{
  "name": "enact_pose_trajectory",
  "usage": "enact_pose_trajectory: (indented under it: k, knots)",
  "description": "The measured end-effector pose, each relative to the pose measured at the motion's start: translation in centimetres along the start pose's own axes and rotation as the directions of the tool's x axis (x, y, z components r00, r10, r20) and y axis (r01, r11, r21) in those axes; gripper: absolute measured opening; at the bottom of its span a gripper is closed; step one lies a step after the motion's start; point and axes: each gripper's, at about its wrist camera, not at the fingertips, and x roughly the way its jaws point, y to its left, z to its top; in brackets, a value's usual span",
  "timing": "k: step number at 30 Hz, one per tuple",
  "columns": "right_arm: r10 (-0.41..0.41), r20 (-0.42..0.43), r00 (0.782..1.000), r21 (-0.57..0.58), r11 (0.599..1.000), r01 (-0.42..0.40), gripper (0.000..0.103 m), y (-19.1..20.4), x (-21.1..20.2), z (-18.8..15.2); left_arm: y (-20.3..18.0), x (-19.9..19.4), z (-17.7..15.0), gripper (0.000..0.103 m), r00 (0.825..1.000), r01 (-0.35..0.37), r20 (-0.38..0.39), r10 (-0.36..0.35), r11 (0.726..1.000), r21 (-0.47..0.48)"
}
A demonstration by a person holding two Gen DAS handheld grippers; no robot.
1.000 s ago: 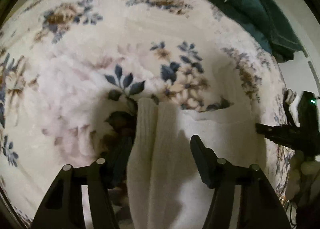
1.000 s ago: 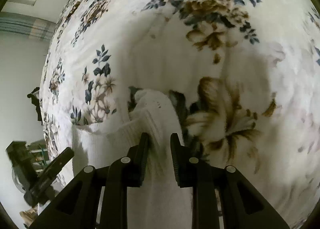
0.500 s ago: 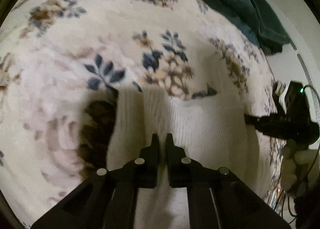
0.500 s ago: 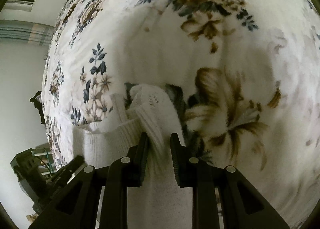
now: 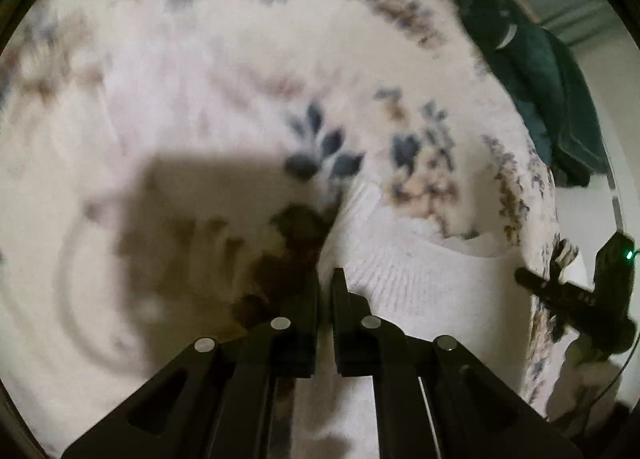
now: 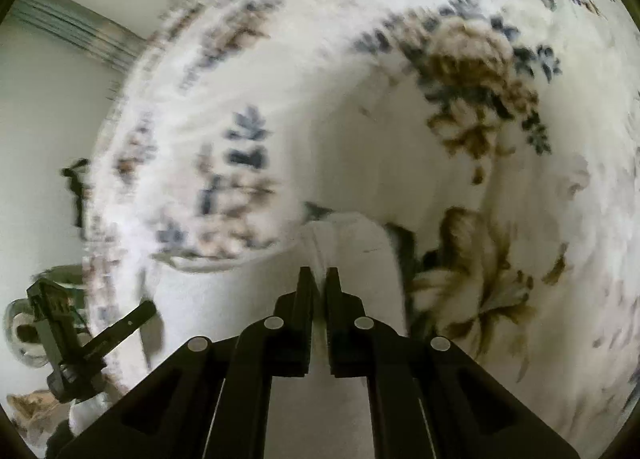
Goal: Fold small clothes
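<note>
L gripper: matte black plastic, two flat tapering fingers, angular linkage arms behind w/ triangular cut-outs. Four round silver pivot screws in a row across the linkage. R gripper: same build, black fingers, four silver screws. In L view the R unit's body, off to tool's right, shows a small green LED and a thin dark cable.

Dim, heavy motion blur, fisheye-warped edges, hard dark shadow
</note>
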Motion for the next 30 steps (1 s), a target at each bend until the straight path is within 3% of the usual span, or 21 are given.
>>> enact_pose_trajectory:
  k: [3, 4, 5, 7, 10, 13, 15, 16, 17, 18, 22, 25, 28, 30]
  knots:
    - [0.011, -0.058, 0.998, 0.033, 0.999, -0.009, 0.006, -0.8, 1.1, 0.0, 0.7, 0.2, -0.1, 0.008, 0.998, 0.046, -0.028, -0.048, 0.998, -0.051]
    - [0.059, -0.068, 0.996, 0.076, 0.996, -0.053, 0.010, -1.5, 0.8, -0.1, 0.7, -0.3, -0.2, 0.009, 0.997, 0.074, -0.033, -0.076, 0.995, -0.060]
    - [0.095, -0.071, 0.993, 0.102, 0.991, -0.088, 0.011, -2.0, 0.8, -0.2, 0.8, -0.8, -0.3, 0.018, 0.994, 0.099, -0.038, -0.101, 0.992, -0.073]
    - [0.215, -0.086, 0.973, 0.198, 0.961, -0.195, 0.030, -3.7, 0.2, -0.7, 1.1, -2.0, -0.7, 0.036, 0.989, 0.140, -0.028, -0.144, 0.986, -0.092]
    - [0.296, -0.053, 0.954, 0.287, 0.919, -0.270, 0.046, -5.6, -0.6, -1.7, 1.1, -2.6, -1.1, 0.041, 0.986, 0.164, -0.017, -0.166, 0.983, -0.085]
    - [0.336, -0.067, 0.939, 0.315, 0.901, -0.300, 0.046, -6.2, -0.3, -2.7, 0.8, -1.7, -1.1, 0.041, 0.987, 0.150, -0.044, -0.154, 0.985, -0.082]
    - [0.324, -0.109, 0.940, 0.285, 0.916, -0.283, 0.046, -5.5, 0.4, -3.2, 0.0, -1.2, -1.0, 0.041, 0.987, 0.155, -0.036, -0.157, 0.986, -0.058]
    - [0.316, -0.117, 0.942, 0.263, 0.924, -0.277, 0.040, -5.1, 0.7, -3.2, -0.5, -0.9, -0.6, 0.039, 0.987, 0.155, -0.025, -0.156, 0.987, -0.043]
    - [0.310, -0.116, 0.944, 0.248, 0.929, -0.275, 0.029, -4.8, 0.7, -3.3, -1.1, -0.9, -0.4, 0.025, 0.990, 0.140, 0.000, -0.140, 0.990, -0.020]
    - [0.296, -0.103, 0.950, 0.217, 0.938, -0.269, 0.009, -4.2, 0.6, -3.3, -1.4, -0.9, -0.2, 0.008, 0.991, 0.129, 0.019, -0.129, 0.992, -0.005]
    - [0.178, 0.007, 0.984, 0.202, 0.964, -0.175, 0.004, -4.8, -0.8, -2.3, -0.2, -0.3, 0.4, 0.007, 0.995, 0.092, 0.032, -0.091, 0.995, -0.034]
    - [0.148, -0.024, 0.989, 0.238, 0.961, -0.139, 0.004, -5.6, 0.4, -1.7, 0.7, 0.3, 0.2, 0.007, 0.995, 0.097, 0.018, -0.096, 0.993, -0.065]
    - [0.120, -0.074, 0.990, 0.189, 0.976, -0.104, 0.005, -4.8, 1.3, -1.5, 0.6, -0.3, 0.1, 0.011, 0.987, 0.161, -0.003, -0.162, 0.983, -0.082]
    - [0.190, -0.106, 0.976, 0.223, 0.961, -0.163, 0.009, -5.5, 1.4, -1.4, 0.7, -1.2, 0.1, 0.016, 0.979, 0.201, -0.013, -0.203, 0.976, -0.089]
